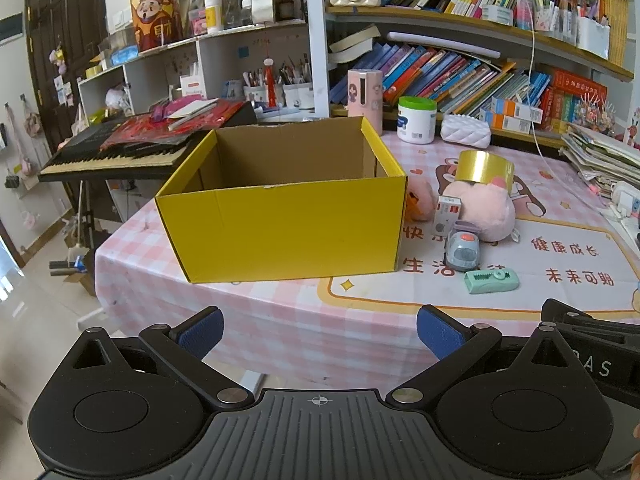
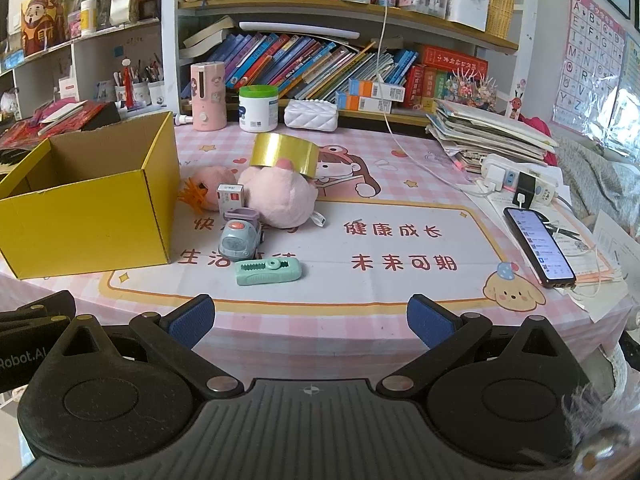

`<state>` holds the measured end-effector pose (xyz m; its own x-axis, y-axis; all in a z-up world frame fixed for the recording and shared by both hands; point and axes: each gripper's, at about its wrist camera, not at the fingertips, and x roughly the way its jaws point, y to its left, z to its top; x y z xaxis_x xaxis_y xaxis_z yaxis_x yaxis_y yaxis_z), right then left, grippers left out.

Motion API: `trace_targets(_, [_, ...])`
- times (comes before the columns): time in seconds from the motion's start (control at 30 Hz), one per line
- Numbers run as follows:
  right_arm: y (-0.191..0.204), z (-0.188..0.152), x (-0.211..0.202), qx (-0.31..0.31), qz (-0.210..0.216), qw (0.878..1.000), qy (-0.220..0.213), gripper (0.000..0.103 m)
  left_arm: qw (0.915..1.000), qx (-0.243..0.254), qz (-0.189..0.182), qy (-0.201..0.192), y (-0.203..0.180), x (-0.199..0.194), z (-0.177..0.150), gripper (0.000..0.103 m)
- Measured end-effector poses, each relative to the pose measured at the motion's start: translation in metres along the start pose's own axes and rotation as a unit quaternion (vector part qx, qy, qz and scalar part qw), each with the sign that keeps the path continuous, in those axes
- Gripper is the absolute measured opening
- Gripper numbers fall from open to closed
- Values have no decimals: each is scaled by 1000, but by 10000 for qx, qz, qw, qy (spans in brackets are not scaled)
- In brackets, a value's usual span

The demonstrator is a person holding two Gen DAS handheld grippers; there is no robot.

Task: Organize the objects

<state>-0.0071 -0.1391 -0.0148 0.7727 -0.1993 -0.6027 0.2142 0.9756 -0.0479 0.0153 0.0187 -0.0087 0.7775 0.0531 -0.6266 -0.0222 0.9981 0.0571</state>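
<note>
An open yellow cardboard box (image 1: 280,228) (image 2: 92,220) stands on the left of the table, empty as far as I see. To its right lie a pink plush toy (image 1: 480,208) (image 2: 280,200), a gold tape roll (image 1: 485,167) (image 2: 285,155) resting on it, a small white carton (image 1: 446,214) (image 2: 230,197), a grey toy car (image 1: 462,250) (image 2: 240,240) and a mint green tape dispenser (image 1: 491,281) (image 2: 267,272). My left gripper (image 1: 319,332) is open and empty, off the table's front edge before the box. My right gripper (image 2: 311,322) is open and empty, before the dispenser.
A phone (image 2: 538,246), power strip (image 2: 520,178) and paper stack (image 2: 488,132) crowd the table's right side. A pink bottle (image 2: 206,96), white jar (image 2: 259,108) and white pouch (image 2: 312,114) stand at the back under bookshelves. A keyboard (image 1: 120,156) sits left of the table.
</note>
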Motion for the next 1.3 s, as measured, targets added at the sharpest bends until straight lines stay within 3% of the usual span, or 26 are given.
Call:
trace_targets(1.03, [4,0,6,-23,22,10000,30,103,9999,-90,-39,93,1,9,9,103])
trace_targets(1.3, [2,14,22,-60,83,9999,136,103,9999,-117,-17,120,-6,17,15,103])
